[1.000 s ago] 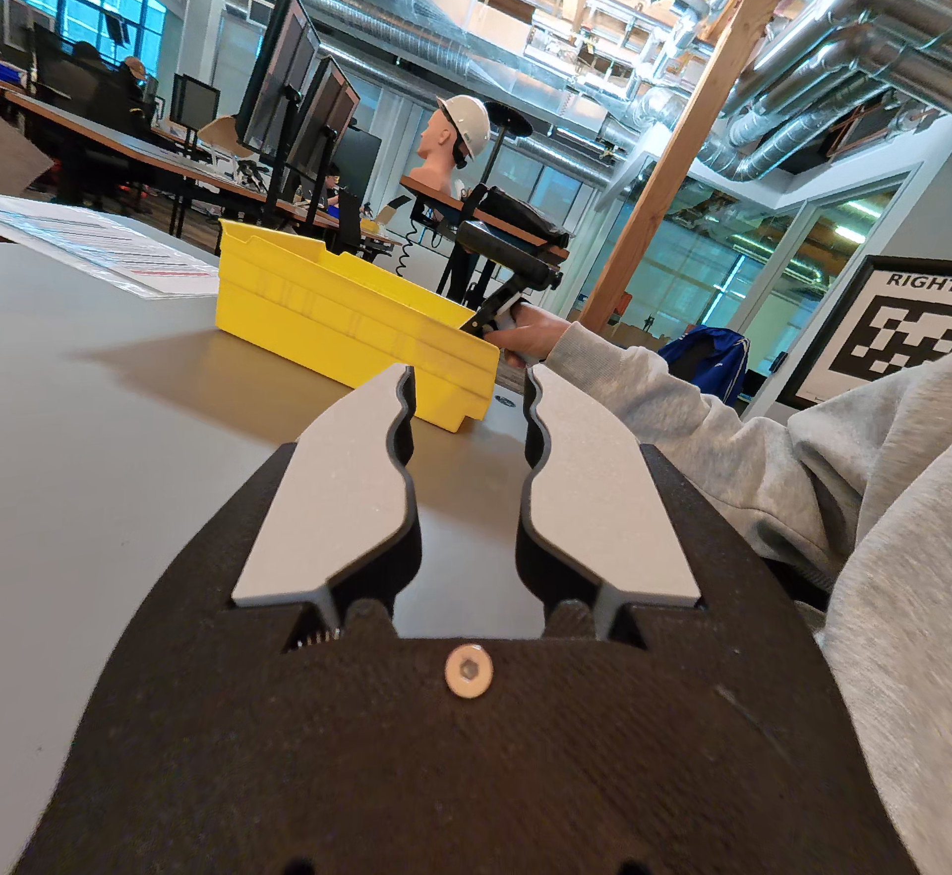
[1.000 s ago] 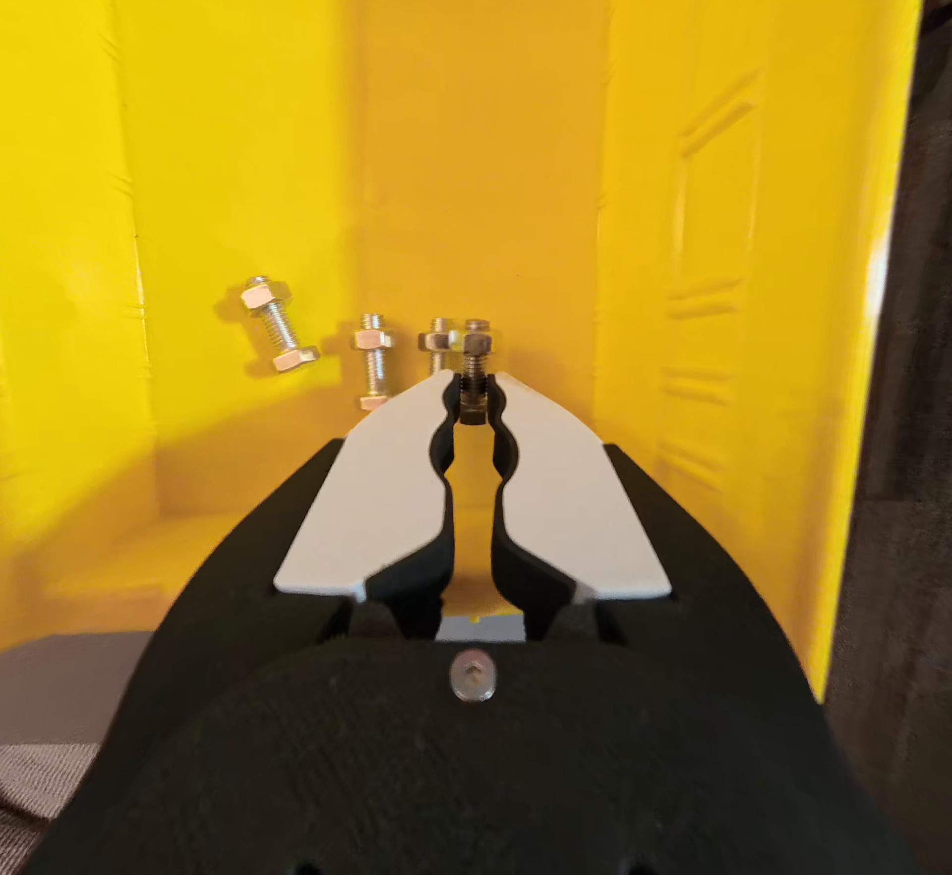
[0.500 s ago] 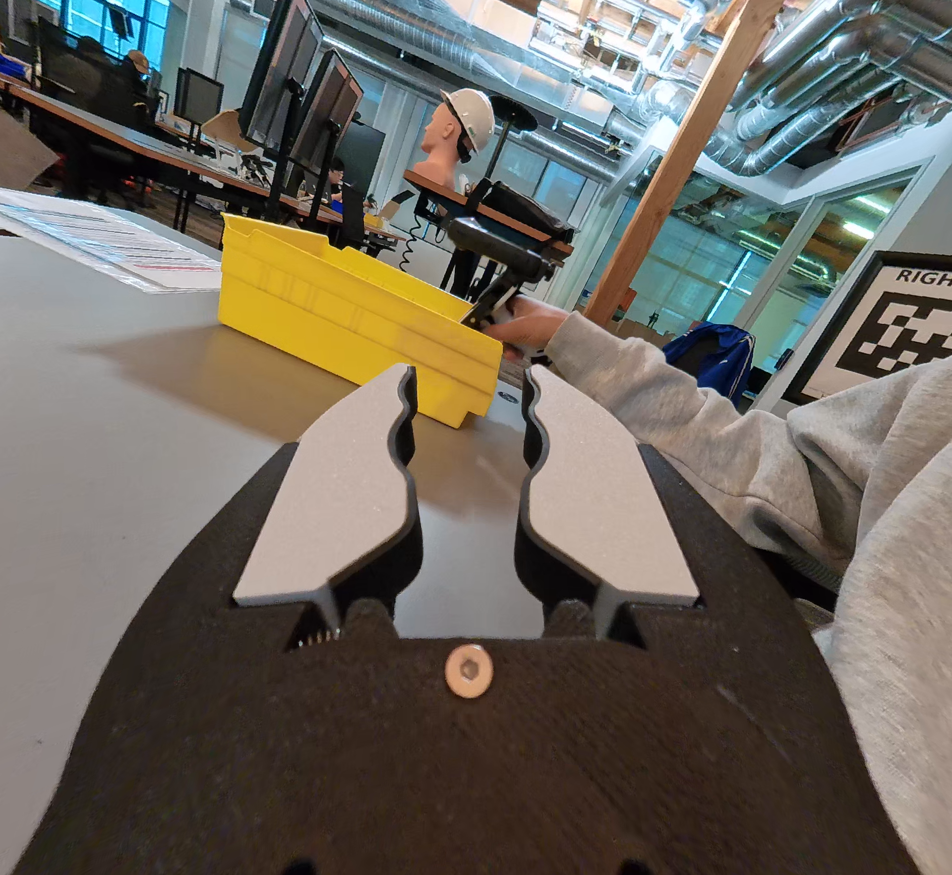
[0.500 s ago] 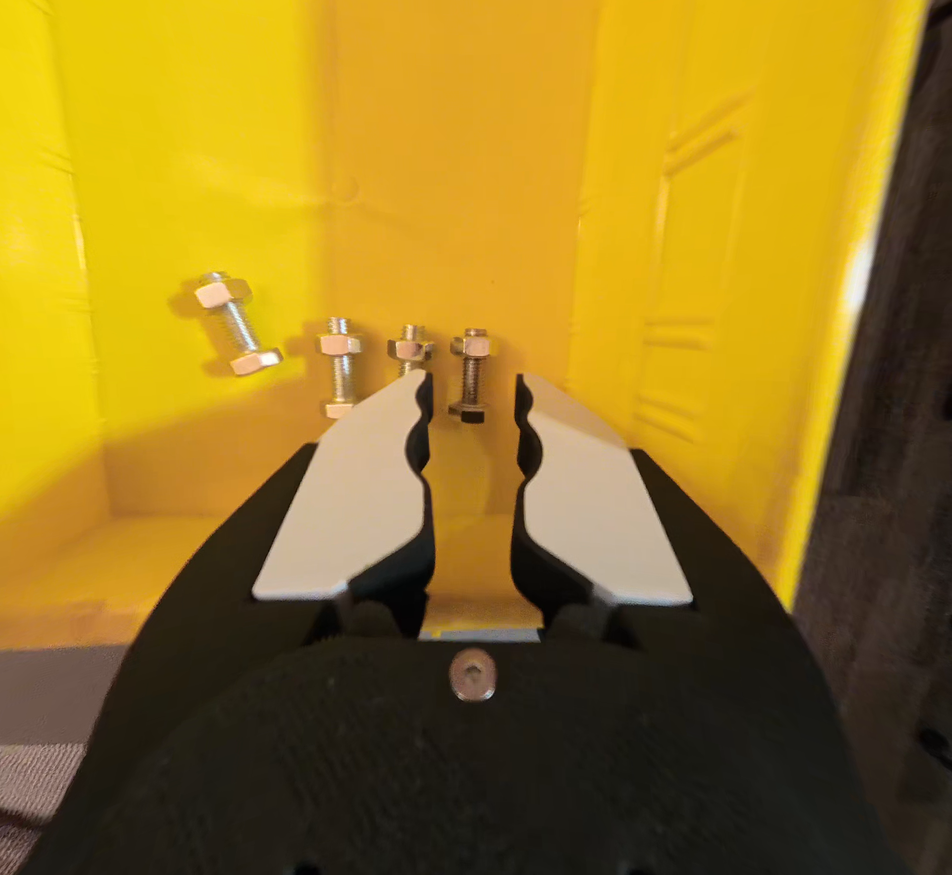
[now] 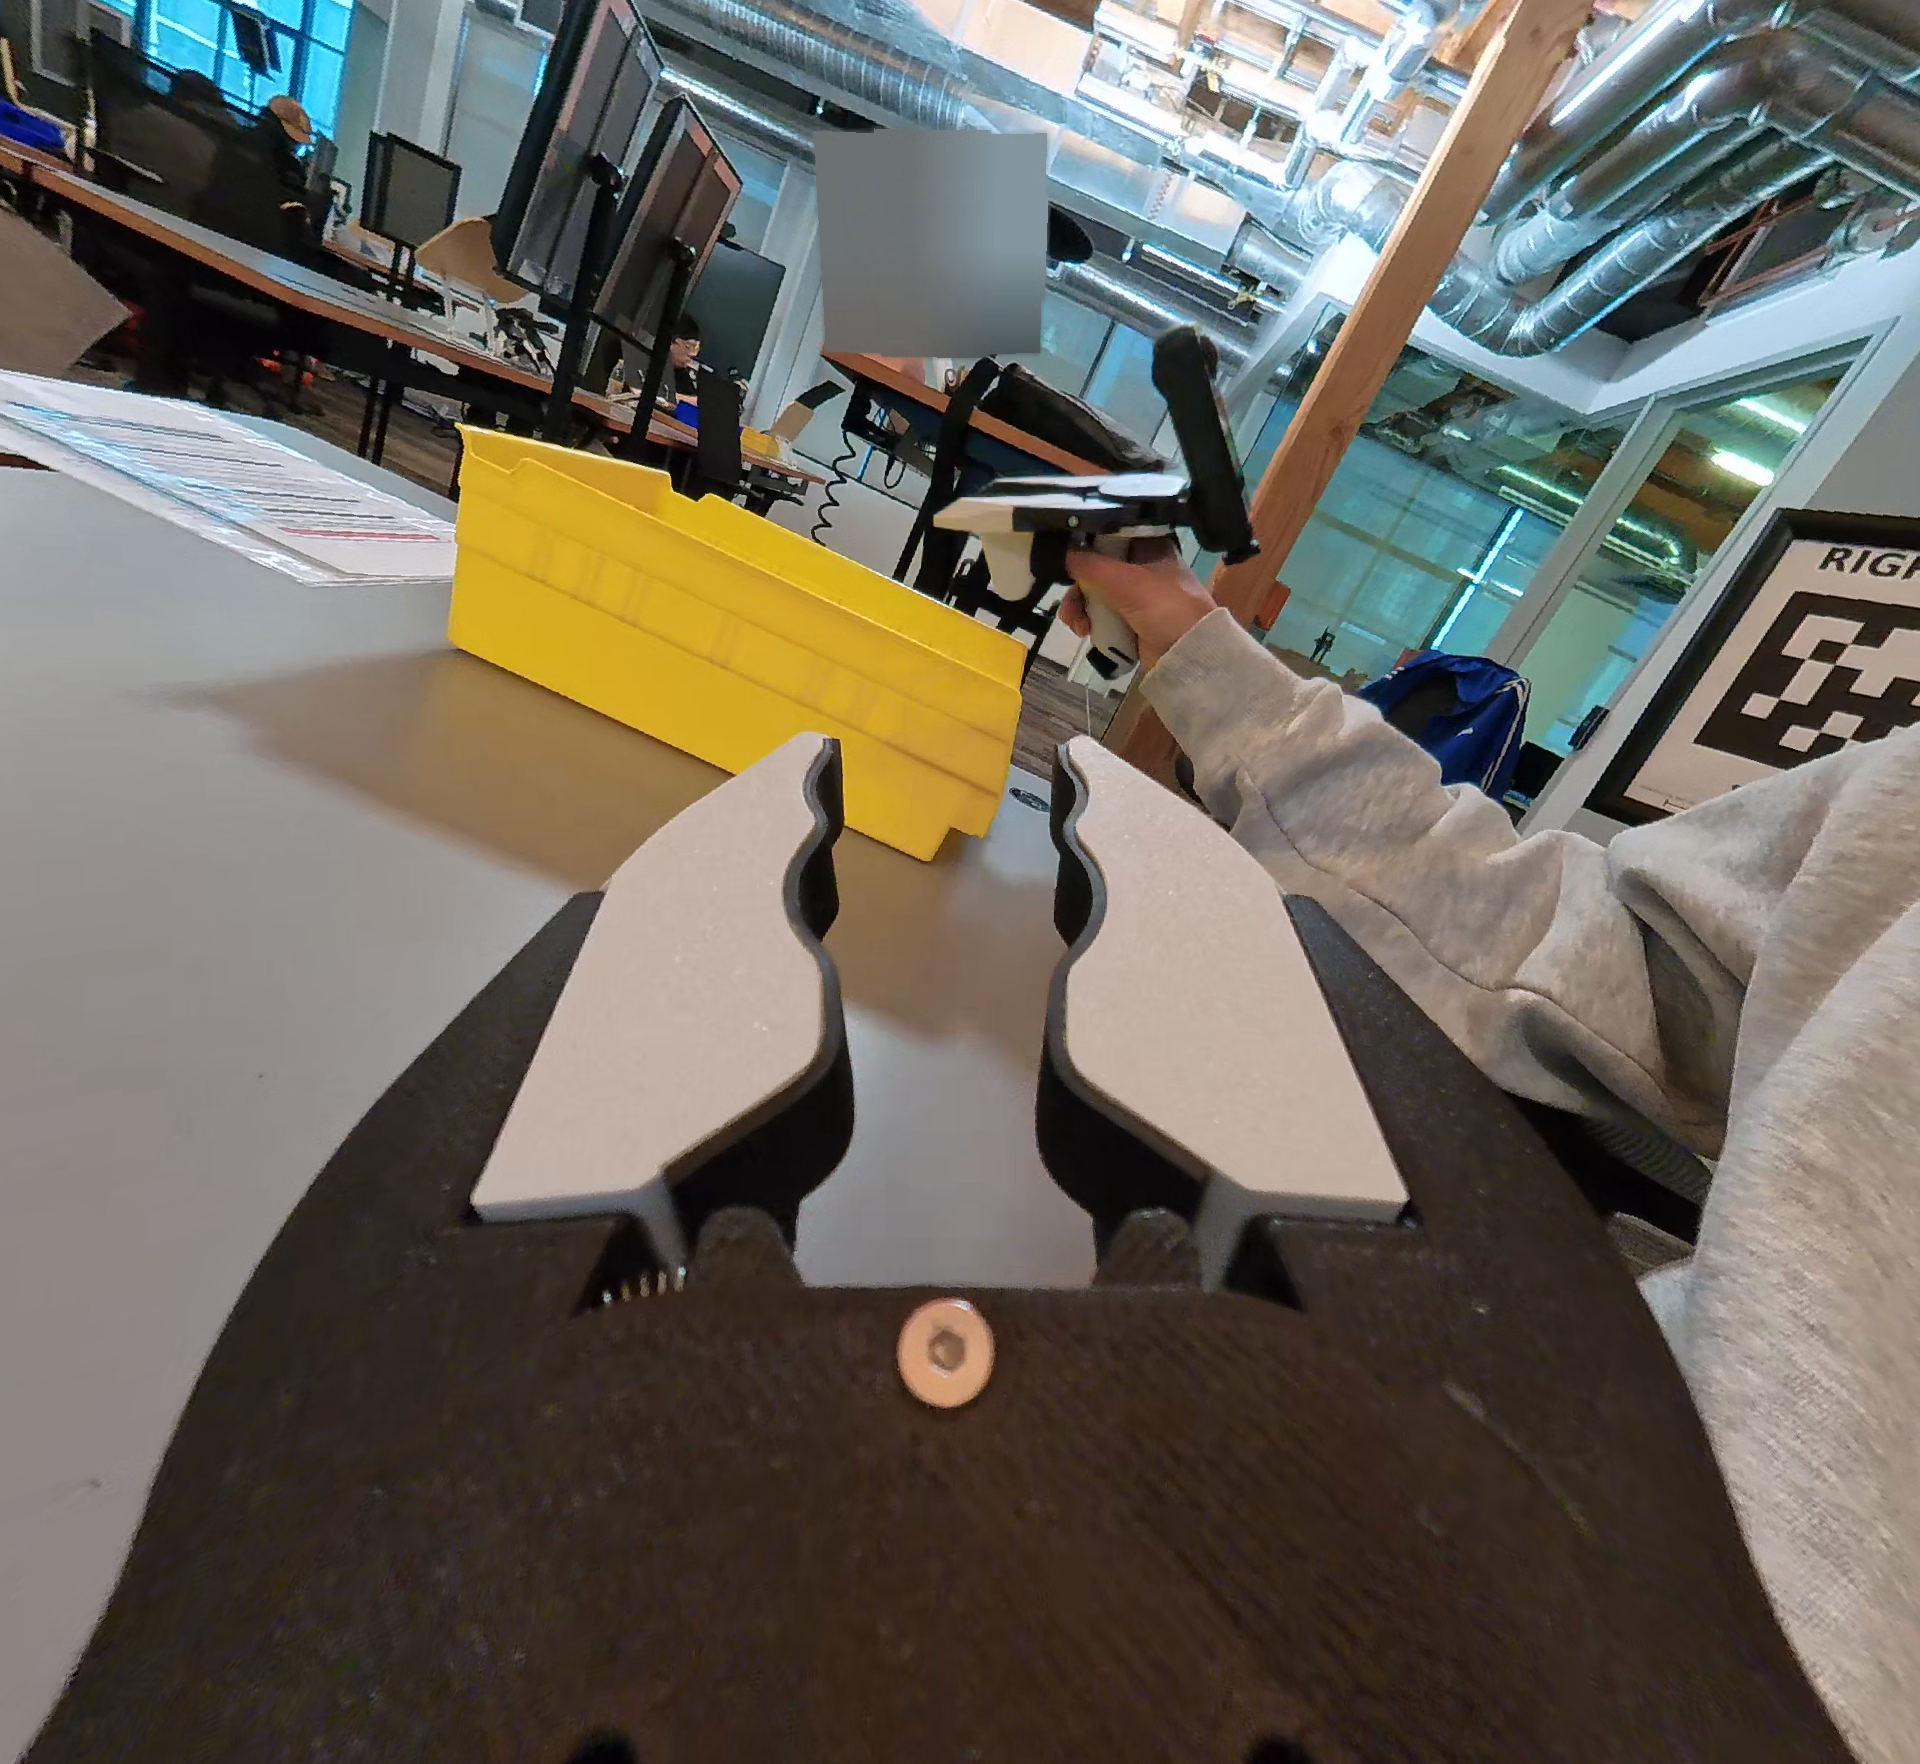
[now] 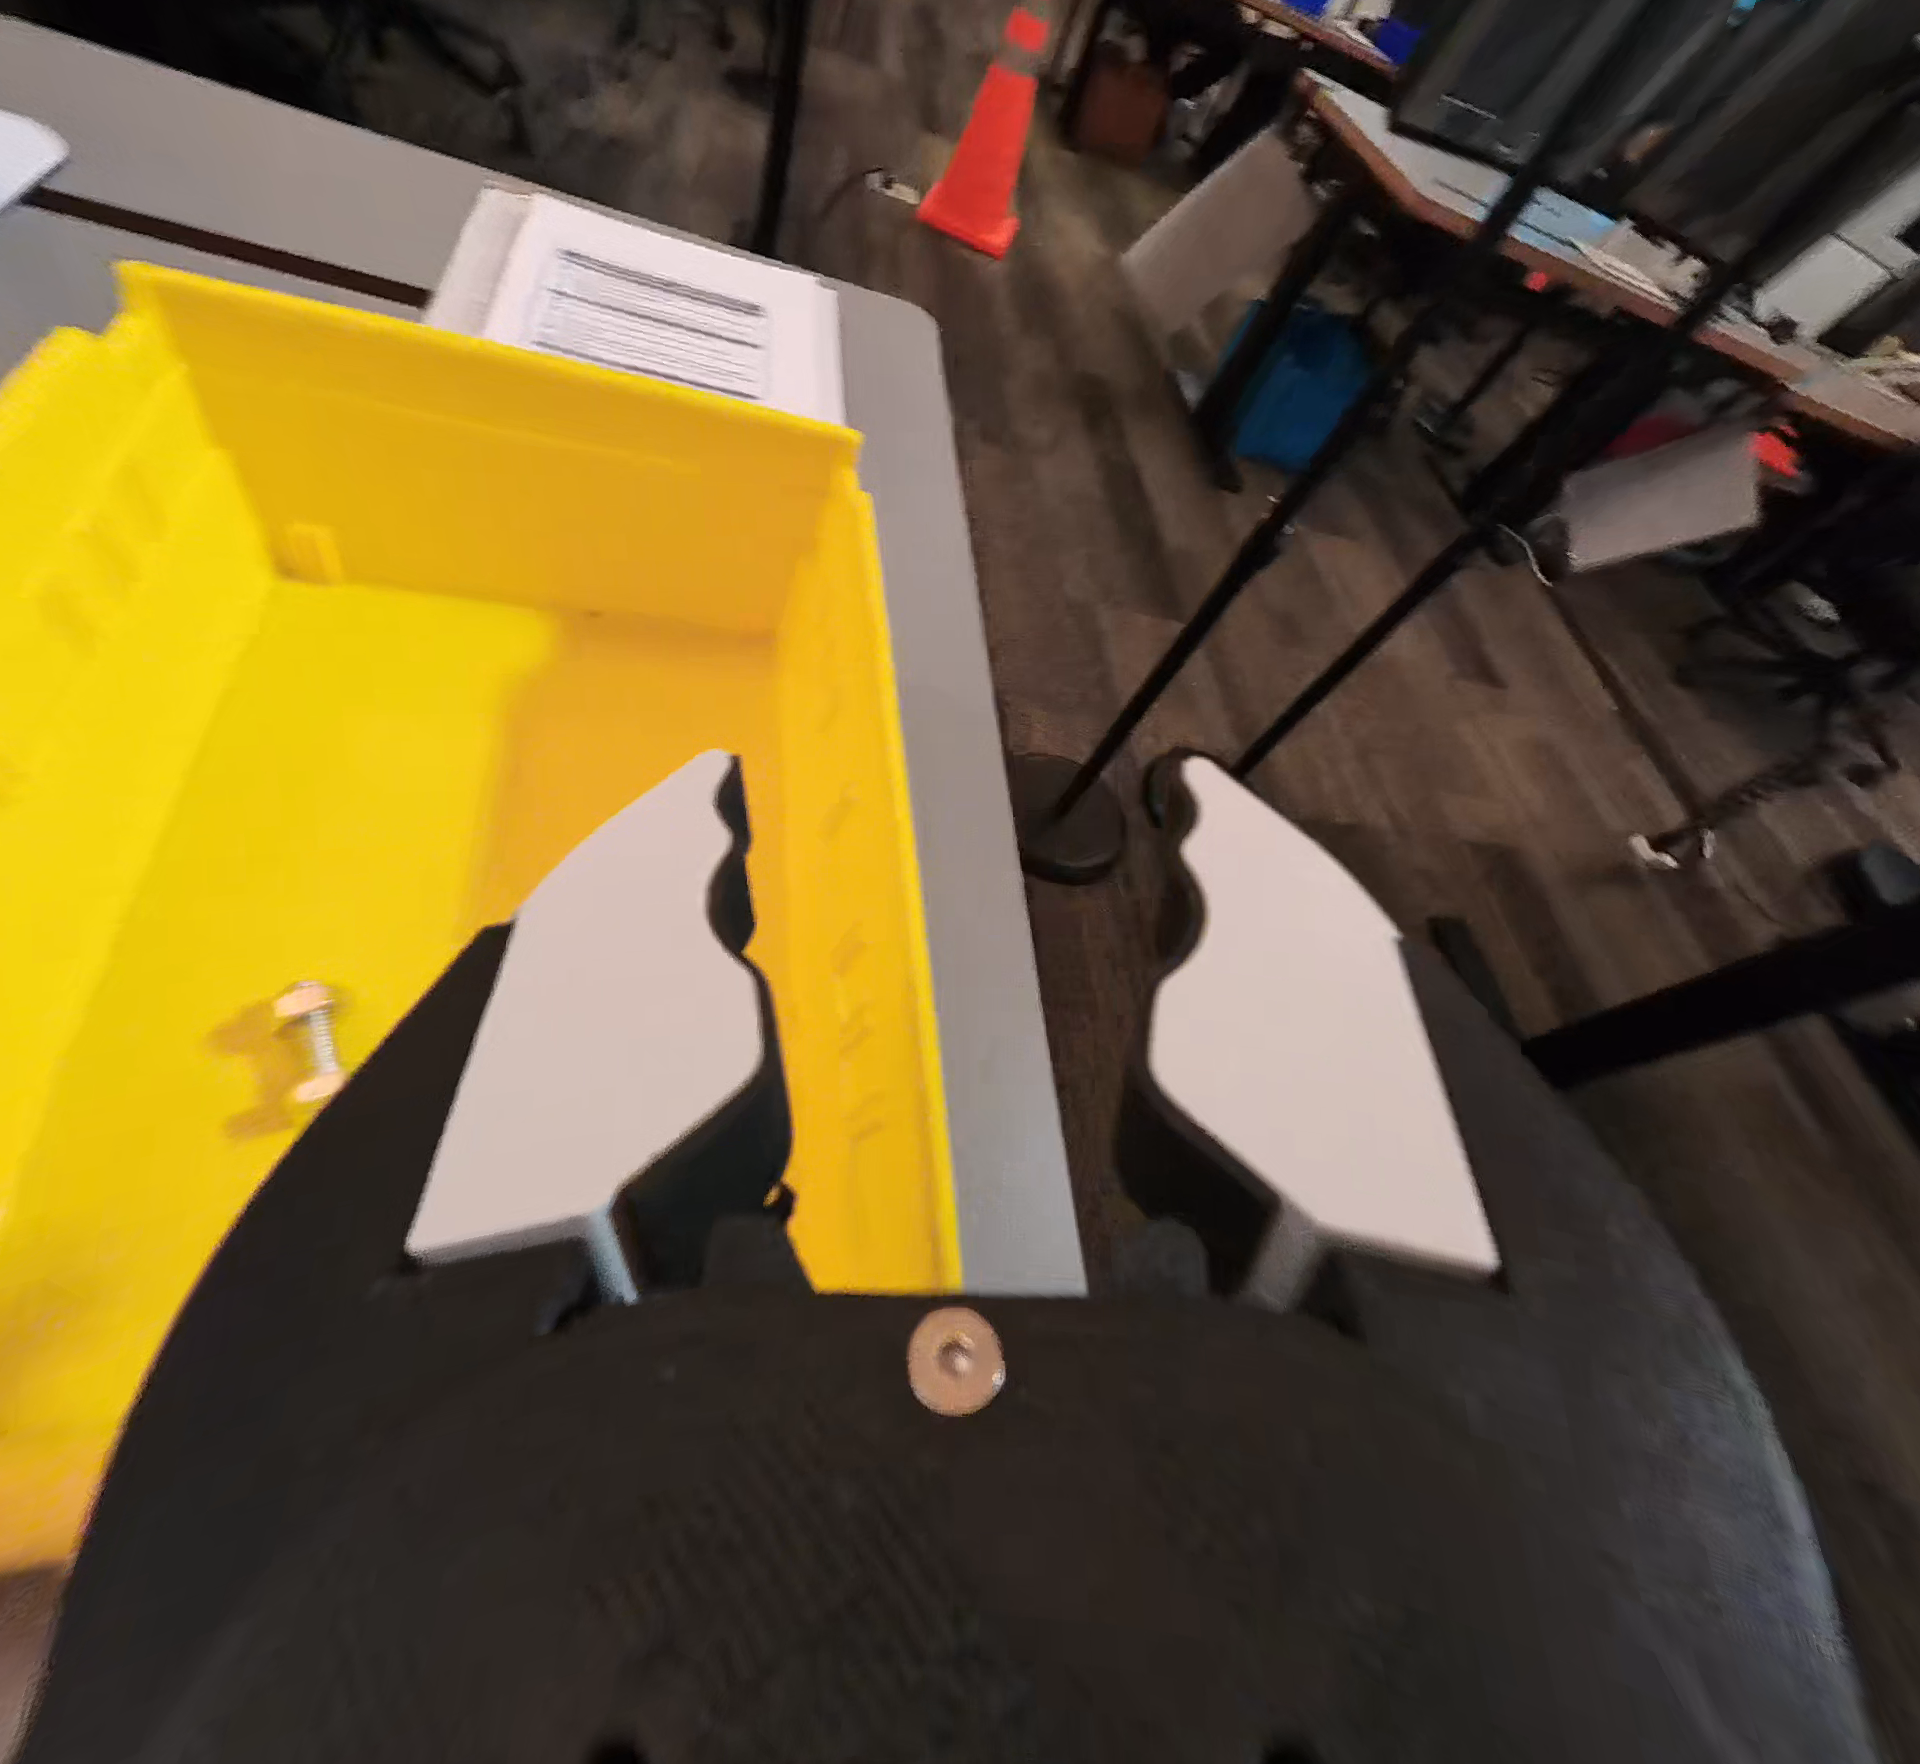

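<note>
One bolt in yellow bin, left of empty, spread right tool

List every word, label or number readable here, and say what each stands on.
Framed sign: large capitals above a black-and-white square pattern; legible, but I do not copy writing out.
Sheet on the table: printed lines too small to read; blurred in the right wrist view.
Nothing else bears readable text.

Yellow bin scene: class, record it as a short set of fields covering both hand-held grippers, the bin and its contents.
left hand-held gripper: open, empty, low over grey table
right hand-held gripper: open, empty, raised above bin's right wall
yellow bin: on table, near its edge
bolt: one visible on bin floor; others possibly hidden
paper sheet: beyond bin
</note>
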Demonstrator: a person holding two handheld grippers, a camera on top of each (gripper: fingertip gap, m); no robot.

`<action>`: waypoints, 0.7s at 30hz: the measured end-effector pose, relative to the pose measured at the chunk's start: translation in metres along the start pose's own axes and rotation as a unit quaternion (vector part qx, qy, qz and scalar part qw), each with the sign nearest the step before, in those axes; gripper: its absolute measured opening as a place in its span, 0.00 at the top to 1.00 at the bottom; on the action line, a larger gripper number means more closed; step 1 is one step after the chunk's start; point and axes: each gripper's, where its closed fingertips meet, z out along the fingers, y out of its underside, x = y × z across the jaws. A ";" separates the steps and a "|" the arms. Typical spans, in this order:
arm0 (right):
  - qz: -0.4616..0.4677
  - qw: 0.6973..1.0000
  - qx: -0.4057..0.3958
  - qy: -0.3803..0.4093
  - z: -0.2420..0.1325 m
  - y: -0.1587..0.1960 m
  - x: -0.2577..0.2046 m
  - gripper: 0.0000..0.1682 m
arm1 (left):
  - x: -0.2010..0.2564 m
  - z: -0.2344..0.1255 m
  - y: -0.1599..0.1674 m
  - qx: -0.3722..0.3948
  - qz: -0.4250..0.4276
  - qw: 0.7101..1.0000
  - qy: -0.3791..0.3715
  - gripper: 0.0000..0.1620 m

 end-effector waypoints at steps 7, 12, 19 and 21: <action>0.123 0.992 -0.012 -0.034 0.012 0.058 0.017 0.48 | -0.002 0.001 0.000 0.000 -0.005 1.000 -0.002 0.76; 0.121 0.988 -0.049 -0.077 0.020 0.073 -0.003 0.57 | -0.005 0.004 0.001 -0.001 -0.014 1.000 0.001 0.76; 0.134 0.984 -0.072 -0.097 0.031 0.088 -0.015 0.68 | -0.003 0.006 0.004 -0.005 -0.018 1.000 0.004 0.76; 0.140 0.983 -0.070 -0.100 0.034 0.090 -0.014 0.73 | -0.002 0.006 0.004 -0.005 -0.019 1.000 0.004 0.76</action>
